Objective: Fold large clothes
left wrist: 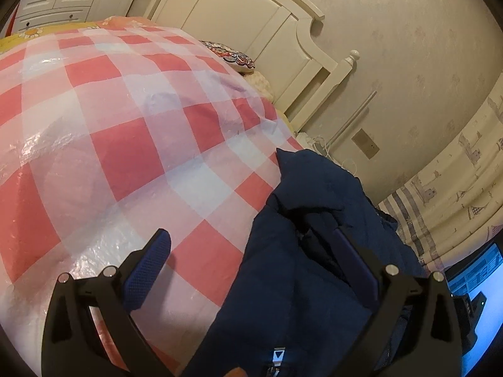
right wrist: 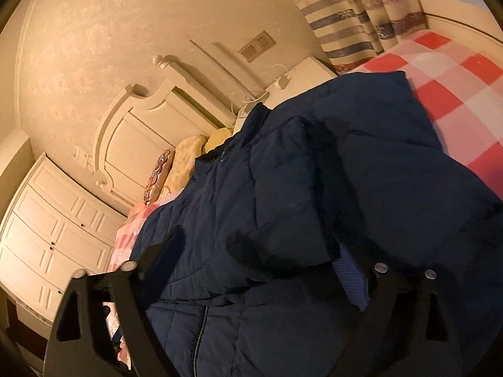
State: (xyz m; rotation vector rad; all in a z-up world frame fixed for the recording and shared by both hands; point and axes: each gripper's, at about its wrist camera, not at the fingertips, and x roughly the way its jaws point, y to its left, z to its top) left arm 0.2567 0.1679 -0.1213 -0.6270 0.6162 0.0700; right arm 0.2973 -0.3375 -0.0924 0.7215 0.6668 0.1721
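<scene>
A dark navy quilted jacket (left wrist: 308, 270) lies on a bed with a red, pink and white checked cover (left wrist: 119, 144). In the left wrist view my left gripper (left wrist: 251, 245) is wide open above the jacket's left edge; its left finger (left wrist: 147, 270) is over the cover, its right finger (left wrist: 352, 260) over the jacket. In the right wrist view the jacket (right wrist: 314, 204) fills the middle, partly folded, zipper (right wrist: 199, 333) at the bottom. My right gripper (right wrist: 254, 245) is open just above the jacket, with a fold of fabric between its fingers.
A cream headboard (left wrist: 251, 22) and patterned pillows (left wrist: 239, 59) stand at the bed's head. A white wardrobe (right wrist: 53, 245) is beyond the bed. A nightstand with cables (right wrist: 298, 75) and striped curtains (right wrist: 355, 15) flank it. A lit screen (left wrist: 474, 282) is at right.
</scene>
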